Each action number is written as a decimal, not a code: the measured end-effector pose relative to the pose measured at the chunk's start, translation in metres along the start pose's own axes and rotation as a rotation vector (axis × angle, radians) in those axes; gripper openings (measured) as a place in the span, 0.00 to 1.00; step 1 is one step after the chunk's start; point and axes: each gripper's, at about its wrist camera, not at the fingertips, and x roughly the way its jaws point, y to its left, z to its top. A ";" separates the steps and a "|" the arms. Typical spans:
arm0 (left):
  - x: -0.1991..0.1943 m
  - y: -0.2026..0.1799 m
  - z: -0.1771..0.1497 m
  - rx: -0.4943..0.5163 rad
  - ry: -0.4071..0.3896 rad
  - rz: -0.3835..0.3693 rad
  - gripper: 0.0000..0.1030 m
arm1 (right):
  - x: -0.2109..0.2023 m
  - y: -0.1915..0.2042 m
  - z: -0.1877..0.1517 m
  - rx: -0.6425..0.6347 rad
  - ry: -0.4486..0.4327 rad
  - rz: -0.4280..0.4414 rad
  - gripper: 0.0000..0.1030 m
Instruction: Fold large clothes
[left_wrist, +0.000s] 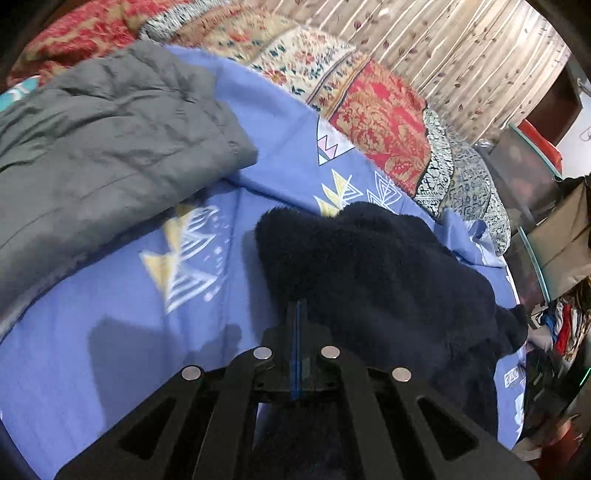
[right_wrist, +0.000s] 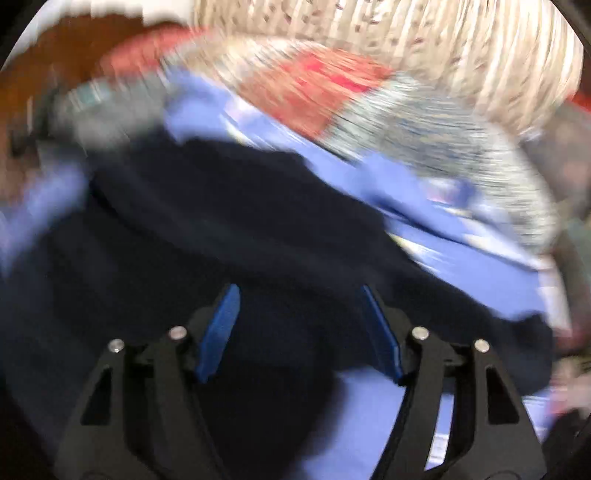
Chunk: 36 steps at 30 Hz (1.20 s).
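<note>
Left wrist view: left hand-held gripper (left_wrist: 297, 314) pressed together, dark fleece garment (left_wrist: 369, 266) bunched at its tip on the blue bedsheet (left_wrist: 110, 295), grey garment (left_wrist: 92, 147) beside. Right wrist view, blurred: right hand-held gripper (right_wrist: 301, 314) apart above dark fleece garment (right_wrist: 221, 221), clamping nothing.

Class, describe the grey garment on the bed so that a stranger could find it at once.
Start at the bed covered by a blue sheet with triangle prints. On its far left lies a crumpled grey quilted garment. Unlike the fuzzy navy garment nearby, it is pale grey, smooth and untouched by either tool.
</note>
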 end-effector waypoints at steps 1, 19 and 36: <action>-0.002 0.001 -0.008 0.008 -0.007 0.014 0.21 | 0.008 0.016 0.025 0.033 -0.005 0.073 0.64; 0.031 -0.020 -0.064 0.130 -0.066 0.109 0.23 | 0.225 0.230 0.226 0.208 0.223 0.421 0.05; -0.058 0.028 -0.033 -0.132 -0.372 -0.134 0.25 | 0.120 0.089 0.086 0.215 -0.096 0.233 0.66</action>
